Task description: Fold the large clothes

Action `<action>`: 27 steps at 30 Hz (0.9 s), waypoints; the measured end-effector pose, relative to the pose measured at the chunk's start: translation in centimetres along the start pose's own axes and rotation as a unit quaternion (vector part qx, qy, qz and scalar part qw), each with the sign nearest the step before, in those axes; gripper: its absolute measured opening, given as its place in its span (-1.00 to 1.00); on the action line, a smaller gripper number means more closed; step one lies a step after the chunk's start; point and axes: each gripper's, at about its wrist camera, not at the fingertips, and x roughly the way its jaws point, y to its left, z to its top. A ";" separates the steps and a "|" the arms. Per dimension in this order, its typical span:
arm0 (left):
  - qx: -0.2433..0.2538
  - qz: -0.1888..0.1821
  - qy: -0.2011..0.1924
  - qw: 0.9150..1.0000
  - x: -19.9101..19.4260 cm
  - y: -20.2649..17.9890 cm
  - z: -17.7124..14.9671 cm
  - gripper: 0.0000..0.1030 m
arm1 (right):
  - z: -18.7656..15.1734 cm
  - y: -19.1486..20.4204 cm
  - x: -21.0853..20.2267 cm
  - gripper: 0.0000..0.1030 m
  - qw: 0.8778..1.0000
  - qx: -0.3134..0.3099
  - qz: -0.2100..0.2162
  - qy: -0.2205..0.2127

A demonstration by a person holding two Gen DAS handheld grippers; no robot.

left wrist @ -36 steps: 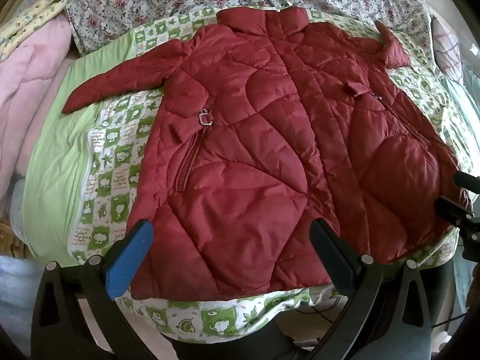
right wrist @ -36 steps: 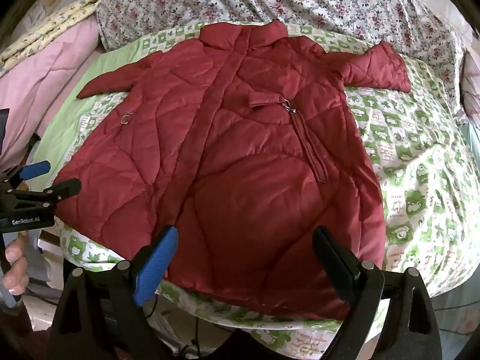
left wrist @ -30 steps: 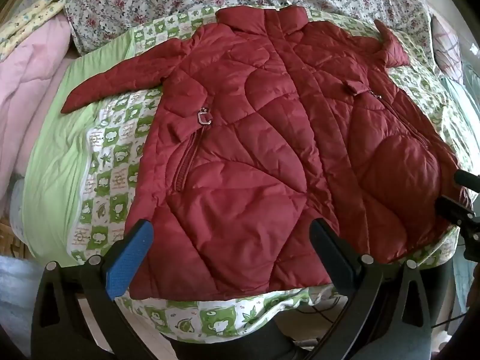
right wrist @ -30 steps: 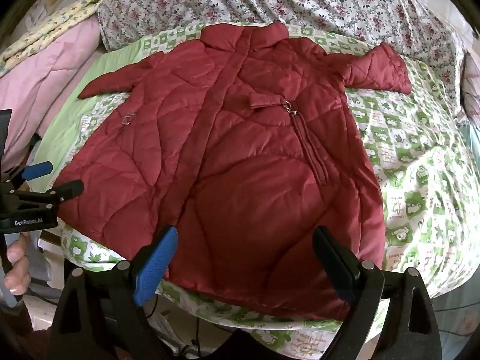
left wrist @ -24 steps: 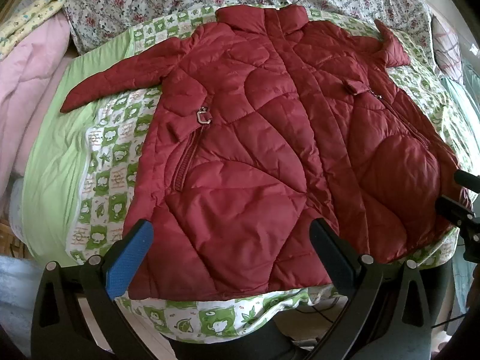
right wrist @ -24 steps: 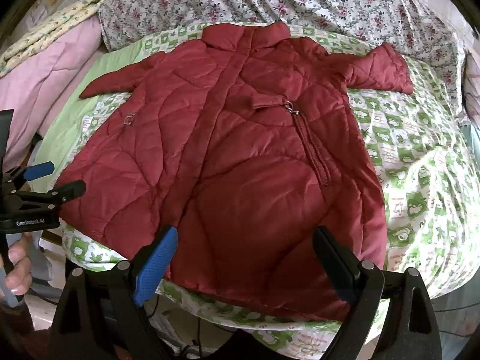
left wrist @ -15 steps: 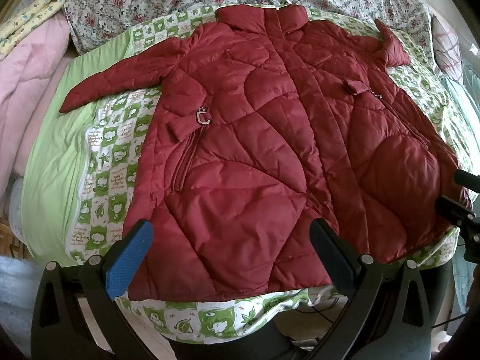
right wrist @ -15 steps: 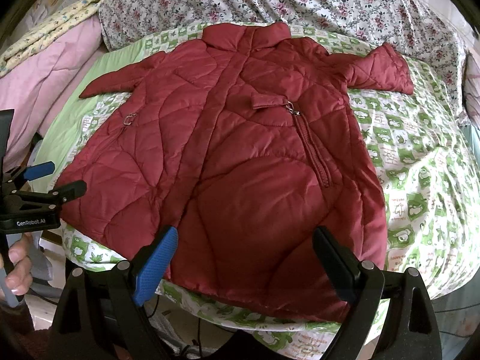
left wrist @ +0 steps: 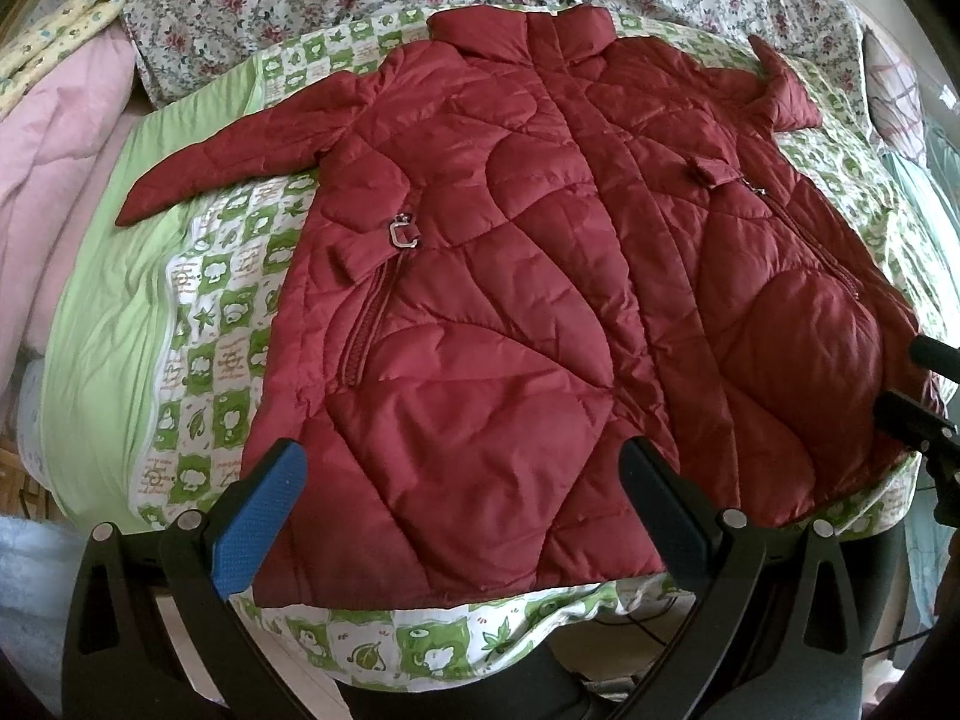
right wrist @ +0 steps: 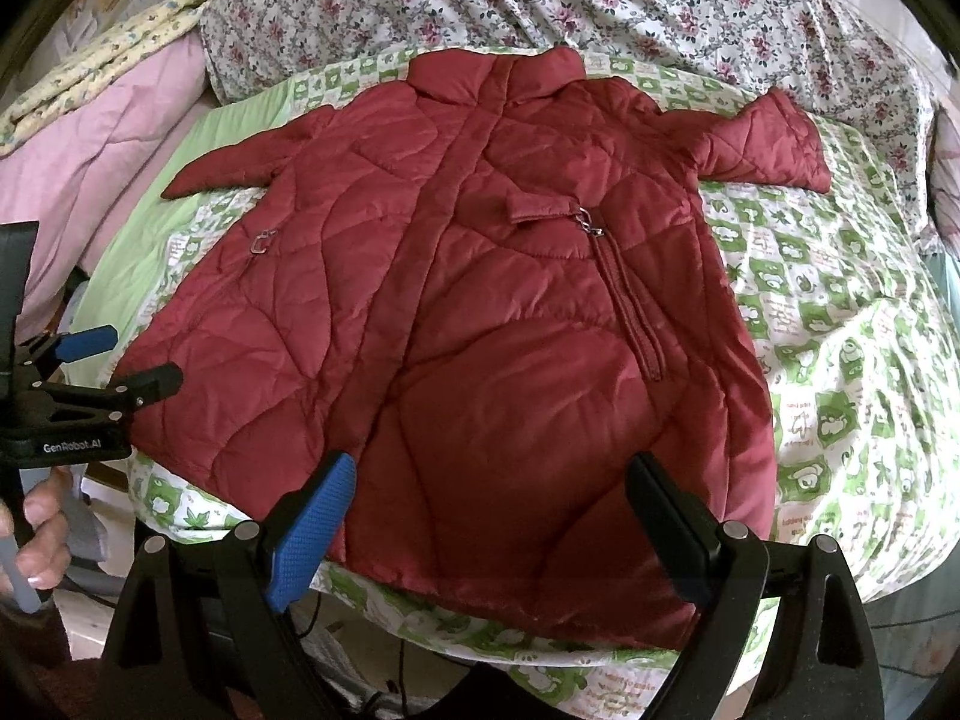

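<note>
Left wrist view: jacket [left wrist: 540, 300] lies flat, front up, on the bed [left wrist: 108, 312], sleeves spread. Left tool [left wrist: 462, 480] and right tool [right wrist: 489, 495] hover wide at its hem, empty. Folding looks unstarted; next, likely grip a sleeve or side.

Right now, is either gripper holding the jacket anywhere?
No. The left gripper and right gripper are both open above the hem of the red jacket, gripping nothing.
</note>
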 end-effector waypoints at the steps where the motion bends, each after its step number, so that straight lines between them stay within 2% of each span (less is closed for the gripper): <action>1: 0.001 0.002 -0.002 1.000 0.1 0.0 0.0 1.00 | 0.1 0.0 0.0 0.80 1.000 0.000 0.001 -0.001; 14: 0.015 0.022 -0.025 0.999 0.6 -0.3 0.5 1.00 | 1.0 -0.9 0.7 0.80 1.000 0.005 0.006 -0.005; 27: -0.008 -0.006 0.000 1.000 2.6 0.4 2.5 1.00 | 3.0 -3.9 1.1 0.80 0.999 0.027 -0.005 -0.018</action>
